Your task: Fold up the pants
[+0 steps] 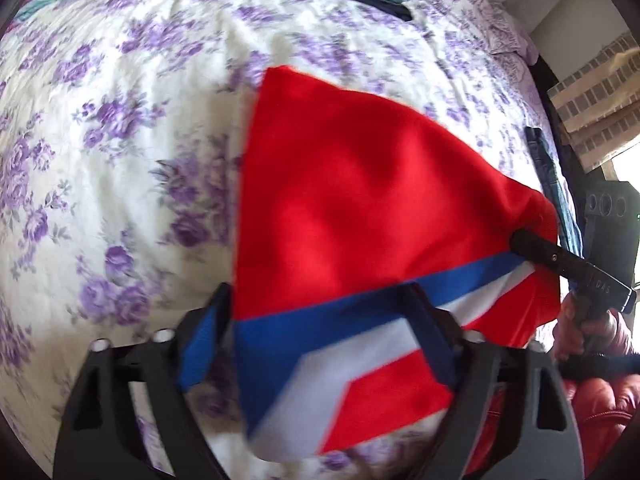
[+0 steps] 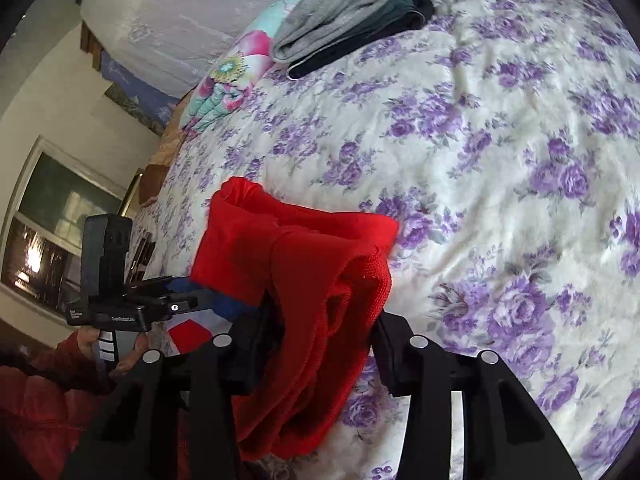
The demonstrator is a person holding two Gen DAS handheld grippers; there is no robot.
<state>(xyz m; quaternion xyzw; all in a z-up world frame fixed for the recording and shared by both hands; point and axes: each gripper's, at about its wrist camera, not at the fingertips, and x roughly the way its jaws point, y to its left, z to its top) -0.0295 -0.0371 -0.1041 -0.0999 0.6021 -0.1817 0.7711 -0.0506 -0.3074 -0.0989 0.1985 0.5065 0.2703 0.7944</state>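
Note:
The red pants (image 1: 360, 184) with a blue and white stripe hang lifted above the bed, stretched between my two grippers. My left gripper (image 1: 320, 320) has the striped edge between its fingers; the jaws look wide and the grip itself is hidden by cloth. My right gripper (image 1: 528, 248) pinches the far corner in the left wrist view. In the right wrist view the right gripper (image 2: 320, 320) has a bunched red edge (image 2: 320, 280) between its fingers, and the left gripper (image 2: 200, 300) holds the striped end at left.
A bedspread with purple flowers (image 1: 120, 160) covers the bed (image 2: 520, 160). A stack of folded grey and dark clothes (image 2: 352, 12) and a colourful quilt (image 2: 228, 84) lie at the far end. A window (image 2: 44, 232) is at left.

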